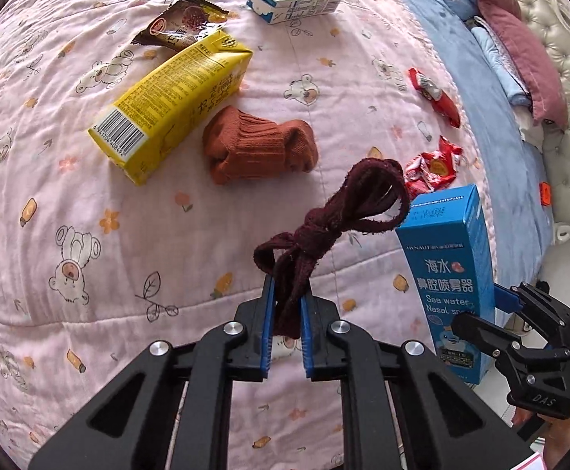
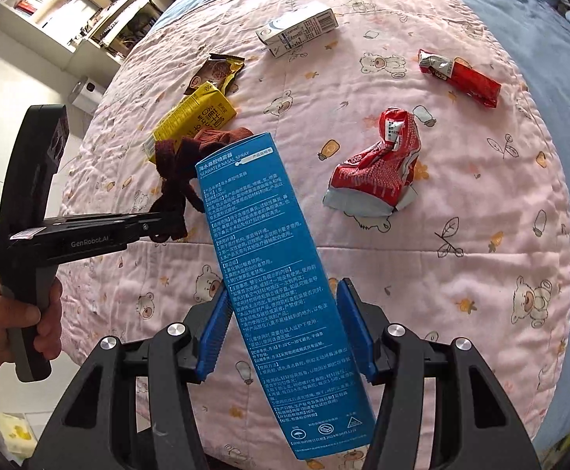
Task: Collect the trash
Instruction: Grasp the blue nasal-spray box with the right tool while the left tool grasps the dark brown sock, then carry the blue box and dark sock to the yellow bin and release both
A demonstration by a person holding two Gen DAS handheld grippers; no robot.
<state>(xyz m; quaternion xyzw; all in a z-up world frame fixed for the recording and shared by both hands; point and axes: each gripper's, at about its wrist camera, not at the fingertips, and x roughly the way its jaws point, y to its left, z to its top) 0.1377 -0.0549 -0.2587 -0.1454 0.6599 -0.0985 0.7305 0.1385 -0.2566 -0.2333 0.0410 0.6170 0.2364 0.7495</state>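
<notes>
left gripper (image 1: 287,309) pinches a knotted maroon sock (image 1: 324,219) above the pink bed quilt (image 1: 69,235); right gripper (image 2: 283,329) clamps the blue nasal spray box (image 2: 277,274), lifted, wrappers scattered beyond.

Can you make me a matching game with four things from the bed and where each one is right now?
Things:
1. blue box
2. dark red sock
3. yellow carton
4. red wrapper

Places:
A. lying on the pink quilt, its top end on a brown wrapper
B. pinched in the left hand-held gripper
C. lying crumpled on the quilt, touched by no gripper
D. held in the right hand-held gripper

Pairs: 1-D, 2-B, 3-A, 4-C
</notes>
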